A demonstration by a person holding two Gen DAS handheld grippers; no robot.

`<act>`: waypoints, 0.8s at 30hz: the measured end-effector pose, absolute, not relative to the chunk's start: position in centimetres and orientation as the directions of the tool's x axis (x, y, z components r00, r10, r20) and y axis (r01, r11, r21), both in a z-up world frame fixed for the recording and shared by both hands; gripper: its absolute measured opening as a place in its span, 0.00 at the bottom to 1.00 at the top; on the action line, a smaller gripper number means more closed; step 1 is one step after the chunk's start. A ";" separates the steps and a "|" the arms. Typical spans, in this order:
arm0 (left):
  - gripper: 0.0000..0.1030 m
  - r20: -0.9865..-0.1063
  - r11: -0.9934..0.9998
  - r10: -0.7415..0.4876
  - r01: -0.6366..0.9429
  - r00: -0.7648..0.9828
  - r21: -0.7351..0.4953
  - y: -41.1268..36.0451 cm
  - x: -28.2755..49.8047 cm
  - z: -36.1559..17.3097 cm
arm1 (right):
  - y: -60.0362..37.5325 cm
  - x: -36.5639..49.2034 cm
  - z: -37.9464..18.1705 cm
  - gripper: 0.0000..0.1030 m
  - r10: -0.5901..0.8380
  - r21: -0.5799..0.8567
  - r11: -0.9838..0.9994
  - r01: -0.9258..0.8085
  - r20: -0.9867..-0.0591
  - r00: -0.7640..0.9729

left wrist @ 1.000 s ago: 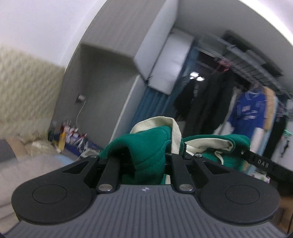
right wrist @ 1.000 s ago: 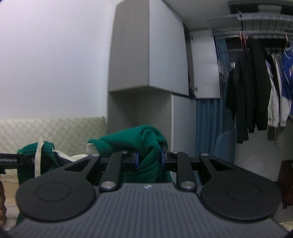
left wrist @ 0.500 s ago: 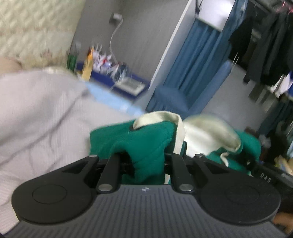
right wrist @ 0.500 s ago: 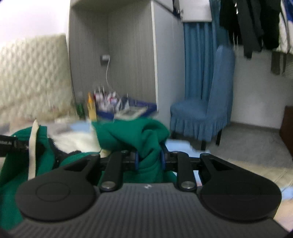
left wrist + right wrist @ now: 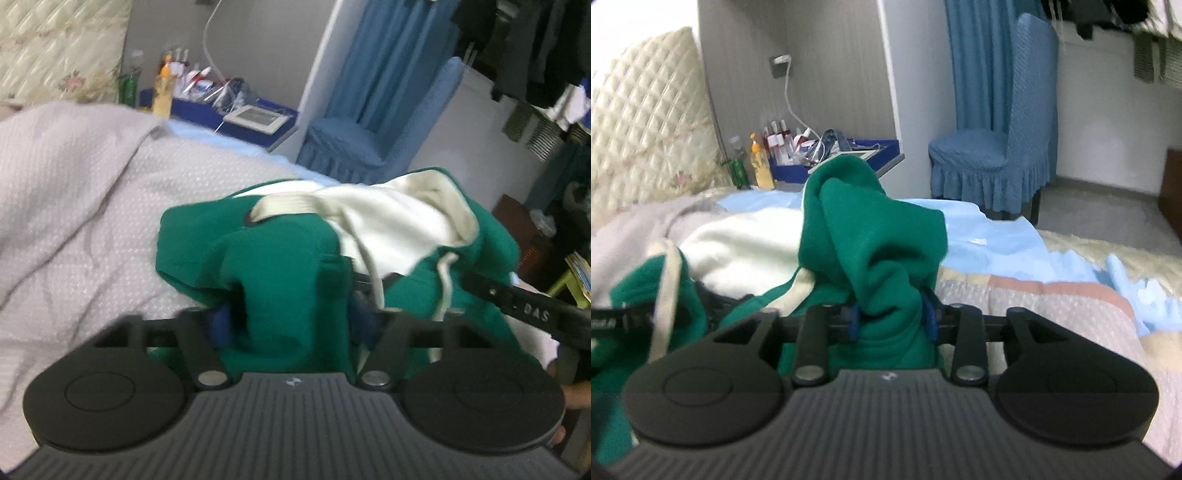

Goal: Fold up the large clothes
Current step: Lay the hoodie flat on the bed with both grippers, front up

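Presently, item: green hooded garment (image 5: 280,266) with cream lining, bunched on the bed (image 5: 74,206), shown centre of both views.
Left tool (image 5: 291,325): jaws are opening, spread wide; a fold of green cloth is seen between the blue pads (image 5: 221,325), apparently no longer pinched.
Right tool (image 5: 890,319): jaws are opening; a hump of green cloth (image 5: 871,236) stands between the pads, and whether it is pressed cannot be told for certain.
Location: garment is laid over the pale grey quilt, lower centre of the left view; cream hood lining (image 5: 746,243) is seen at centre left of the right view.
Step in hand: the garment is judged to be at release onto the bed, ahead of spreading.
Next move: both tools would need to be drawn clear of the cloth, then an edge or sleeve found and flattened.
Hidden: sleeves, hem and overall outline are buried in the heap; lower cloth is masked by the tool bodies.
Cut off: a black strap (image 5: 524,306) marked with letters runs out at the right edge.
Unclear: left view is slightly blurred.
Background: blue chair (image 5: 993,155), bottles (image 5: 761,162) at upper left.
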State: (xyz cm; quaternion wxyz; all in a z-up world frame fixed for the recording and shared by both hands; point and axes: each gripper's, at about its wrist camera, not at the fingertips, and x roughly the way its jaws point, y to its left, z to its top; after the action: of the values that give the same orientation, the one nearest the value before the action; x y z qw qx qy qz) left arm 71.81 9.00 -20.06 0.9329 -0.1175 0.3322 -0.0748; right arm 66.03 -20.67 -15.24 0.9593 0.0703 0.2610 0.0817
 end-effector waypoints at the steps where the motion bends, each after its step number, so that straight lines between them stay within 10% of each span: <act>1: 0.73 -0.595 0.965 -0.215 0.076 0.774 -0.249 8.7 70.6 -19.1 | -20.9 65.5 -14.8 0.50 0.195 0.189 0.975 -0.115 -0.484 0.853; 24: 0.73 -0.430 0.964 -0.226 0.137 0.874 -0.228 4.9 33.8 -4.1 | -24.1 33.5 -3.2 0.56 0.230 0.255 0.958 -0.133 -0.398 0.888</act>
State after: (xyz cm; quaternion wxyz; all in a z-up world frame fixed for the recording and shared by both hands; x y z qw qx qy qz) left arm 33.83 4.95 -4.10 0.9633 -0.0957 0.2326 -0.0942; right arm 33.53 -24.10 -3.18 0.9653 0.1111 0.2170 0.0940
